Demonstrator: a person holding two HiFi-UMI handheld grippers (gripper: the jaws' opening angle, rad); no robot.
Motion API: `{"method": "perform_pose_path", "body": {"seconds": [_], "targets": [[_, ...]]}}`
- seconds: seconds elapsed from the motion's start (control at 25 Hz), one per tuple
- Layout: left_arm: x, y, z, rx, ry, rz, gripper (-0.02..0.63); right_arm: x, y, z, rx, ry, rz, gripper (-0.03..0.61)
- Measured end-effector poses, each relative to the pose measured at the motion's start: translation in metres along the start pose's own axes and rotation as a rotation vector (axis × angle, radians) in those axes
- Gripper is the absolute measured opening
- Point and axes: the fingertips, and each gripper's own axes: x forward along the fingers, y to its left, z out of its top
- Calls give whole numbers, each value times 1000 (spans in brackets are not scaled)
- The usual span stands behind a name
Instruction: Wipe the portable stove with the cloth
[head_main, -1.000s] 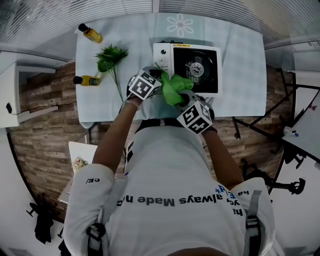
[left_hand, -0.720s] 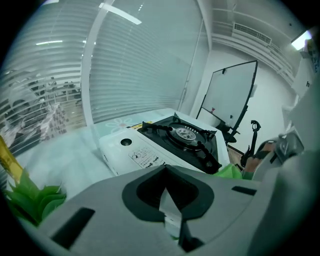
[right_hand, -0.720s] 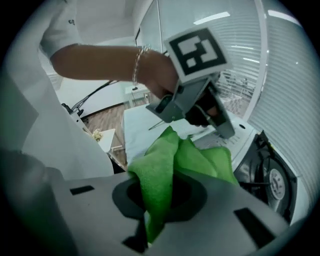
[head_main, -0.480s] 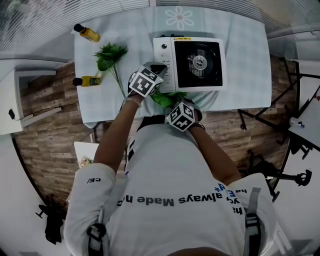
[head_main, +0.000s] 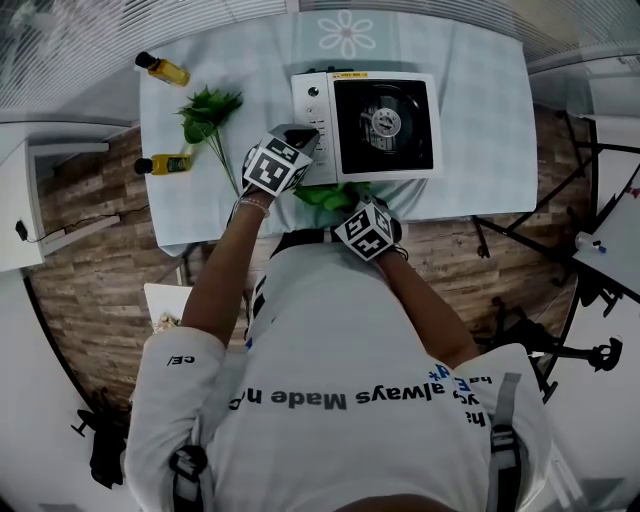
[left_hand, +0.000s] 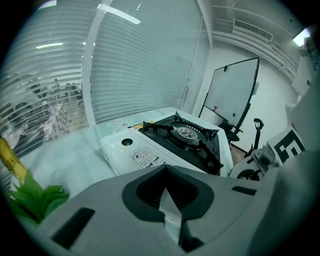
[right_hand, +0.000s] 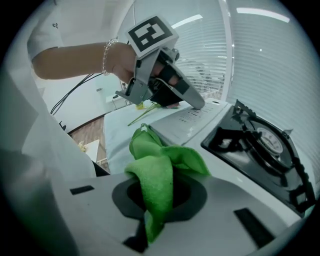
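Green cloth (right_hand: 159, 167) is pinched between the fingers of the right gripper (right_hand: 159, 200), with its folds bunched just ahead of them at the near edge of the portable stove (right_hand: 197, 120). Beyond those fingers, the left gripper (right_hand: 172, 90) has its fingers pressed together on nothing, tips down on the stove's white control panel. The black burner (right_hand: 272, 140) lies to their right. Left of the left fingers, a leafy sprig (head_main: 205, 112) and two small bottles (head_main: 165, 163) lie on the counter (head_main: 480, 90).

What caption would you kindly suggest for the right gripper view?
Right gripper clamps a green cloth beside the portable stove, while the left gripper rests on its panel.
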Motion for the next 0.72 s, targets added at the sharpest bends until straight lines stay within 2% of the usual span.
{"method": "perform_pose_path", "body": {"seconds": [0.72], "targets": [[1,3,-1,-63,33,114,11,-78,-93,-81,92,30,-89,23]]}}
